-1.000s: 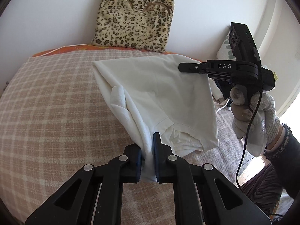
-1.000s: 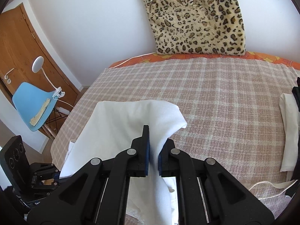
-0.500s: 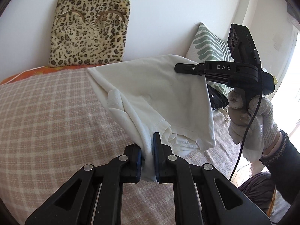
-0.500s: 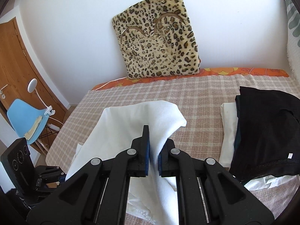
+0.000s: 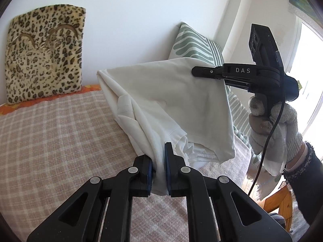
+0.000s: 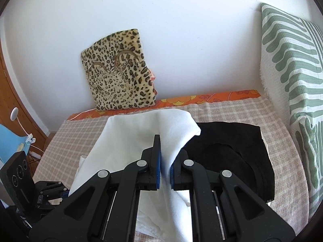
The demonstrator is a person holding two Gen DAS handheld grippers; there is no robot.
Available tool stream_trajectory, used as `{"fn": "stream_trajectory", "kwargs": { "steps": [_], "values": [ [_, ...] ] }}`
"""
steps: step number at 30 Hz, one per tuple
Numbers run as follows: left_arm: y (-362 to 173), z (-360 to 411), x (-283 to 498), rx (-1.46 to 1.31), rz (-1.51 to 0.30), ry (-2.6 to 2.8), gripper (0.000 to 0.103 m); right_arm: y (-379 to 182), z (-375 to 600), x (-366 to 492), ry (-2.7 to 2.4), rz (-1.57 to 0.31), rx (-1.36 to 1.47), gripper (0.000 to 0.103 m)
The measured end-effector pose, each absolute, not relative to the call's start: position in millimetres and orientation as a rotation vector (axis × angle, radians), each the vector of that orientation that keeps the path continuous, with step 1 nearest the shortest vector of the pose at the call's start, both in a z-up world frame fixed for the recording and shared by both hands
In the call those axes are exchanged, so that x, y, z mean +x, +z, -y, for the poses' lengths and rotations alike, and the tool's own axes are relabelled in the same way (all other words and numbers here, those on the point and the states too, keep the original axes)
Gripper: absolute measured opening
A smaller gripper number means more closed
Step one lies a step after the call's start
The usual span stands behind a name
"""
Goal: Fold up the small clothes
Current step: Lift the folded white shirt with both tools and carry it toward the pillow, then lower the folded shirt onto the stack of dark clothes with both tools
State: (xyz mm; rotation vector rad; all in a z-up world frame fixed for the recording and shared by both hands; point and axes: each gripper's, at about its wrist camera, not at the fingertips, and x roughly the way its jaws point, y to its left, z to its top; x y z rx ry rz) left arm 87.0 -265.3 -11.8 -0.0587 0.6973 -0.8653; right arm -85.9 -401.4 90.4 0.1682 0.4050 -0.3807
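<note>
A white garment (image 5: 171,100) hangs in the air above the plaid bed cover (image 5: 60,141), held between both grippers. My left gripper (image 5: 158,157) is shut on its lower bunched edge. My right gripper (image 6: 165,161) is shut on another edge of the same white garment (image 6: 141,137); it also shows in the left wrist view (image 5: 198,73), pinching the cloth's upper right corner, held by a gloved hand (image 5: 272,125). The left gripper's body shows at the lower left of the right wrist view (image 6: 30,191).
A black garment (image 6: 232,151) lies on a white one at the right of the bed. A leopard-print cushion (image 6: 119,70) leans on the back wall. A green-striped pillow (image 6: 292,70) stands at the right. A wooden door and blue chair (image 6: 8,143) are at the left.
Both grippers have carried the white garment to the right across the bed. The black garment and the green-striped pillow have come into view. Both grips have stayed shut.
</note>
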Motion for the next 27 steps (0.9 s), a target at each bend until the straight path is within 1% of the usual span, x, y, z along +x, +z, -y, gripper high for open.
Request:
{"fn": "stream_trajectory", "kwargs": {
  "steps": [10,16,20,27],
  "values": [
    [-8.2,335.2,114.5,-0.036,-0.68,-0.918,0.009,109.6,477.4,-95.8,-0.49,-0.393,0.189,0.008],
    [-21.7,365.0,130.6,-0.032,-0.702,-0.93,0.009,110.3,515.4,-87.6,-0.532,-0.402,0.188,0.008],
    [-32.8,380.5,137.8,-0.023,-0.724,-0.94,0.009,102.1,536.7,-73.6,-0.562,-0.442,0.173,0.008],
    [-56.0,390.0,147.3,0.06,-0.771,-0.912,0.009,69.6,573.6,-48.4,-0.61,-0.5,0.187,0.008]
  ]
}}
